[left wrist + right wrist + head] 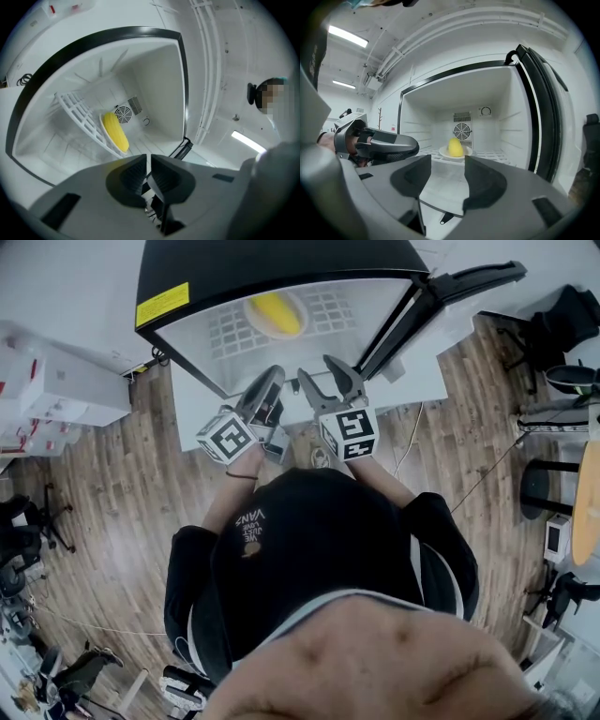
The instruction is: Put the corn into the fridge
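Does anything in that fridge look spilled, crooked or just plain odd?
Nothing stands out. The corn sits on a white plate on the shelf inside the fridge, and nothing has spilled. Only the door hangs open.

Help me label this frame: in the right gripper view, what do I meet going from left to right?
The left gripper, then the corn, then the open fridge door.

The fridge [281, 263] stands open, door [450, 287] swung right; corn [276, 313] sits rearward on its shelf [342, 310].
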`<state>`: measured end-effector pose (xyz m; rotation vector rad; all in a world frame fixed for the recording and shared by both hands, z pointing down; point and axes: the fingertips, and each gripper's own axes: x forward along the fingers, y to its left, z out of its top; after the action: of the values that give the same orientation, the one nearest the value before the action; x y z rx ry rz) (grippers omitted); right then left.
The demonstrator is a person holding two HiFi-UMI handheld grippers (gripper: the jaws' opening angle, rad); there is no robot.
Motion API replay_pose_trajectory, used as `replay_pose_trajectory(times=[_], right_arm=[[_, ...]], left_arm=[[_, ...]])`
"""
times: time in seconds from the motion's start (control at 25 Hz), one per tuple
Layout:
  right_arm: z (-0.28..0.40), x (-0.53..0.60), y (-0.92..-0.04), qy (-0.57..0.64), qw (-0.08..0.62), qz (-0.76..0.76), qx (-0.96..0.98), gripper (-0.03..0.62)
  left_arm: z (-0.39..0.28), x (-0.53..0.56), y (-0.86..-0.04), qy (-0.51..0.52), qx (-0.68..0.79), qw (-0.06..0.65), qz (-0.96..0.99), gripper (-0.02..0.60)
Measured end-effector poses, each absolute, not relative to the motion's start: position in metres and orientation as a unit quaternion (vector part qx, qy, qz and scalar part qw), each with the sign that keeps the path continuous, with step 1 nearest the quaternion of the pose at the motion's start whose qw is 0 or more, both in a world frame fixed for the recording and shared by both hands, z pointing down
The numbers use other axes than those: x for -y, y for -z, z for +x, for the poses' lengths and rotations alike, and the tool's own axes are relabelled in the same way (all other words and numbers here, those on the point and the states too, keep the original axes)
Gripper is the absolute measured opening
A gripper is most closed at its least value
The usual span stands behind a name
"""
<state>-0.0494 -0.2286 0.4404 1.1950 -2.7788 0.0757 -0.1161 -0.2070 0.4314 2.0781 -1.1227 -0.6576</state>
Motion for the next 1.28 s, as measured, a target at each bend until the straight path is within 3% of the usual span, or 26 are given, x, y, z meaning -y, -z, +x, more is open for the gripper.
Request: replay_pose_trajectory(times=[0.4, 1.28], right_arm=[[-0.043, 0.21, -0.443, -0.034, 0.059, 0.409, 0.91, 0.225], [-0.046, 0.17, -0.451, -0.038, 0.065, 0.437, 0.896, 0.177]], left_arm=[[-0.115, 0.188, -0.43, 0.191, 0.449, 0.277, 0.828, 0.038], [-0.131, 0.147, -0.445, 0.116, 0.462, 0.235, 0.847, 0.034]])
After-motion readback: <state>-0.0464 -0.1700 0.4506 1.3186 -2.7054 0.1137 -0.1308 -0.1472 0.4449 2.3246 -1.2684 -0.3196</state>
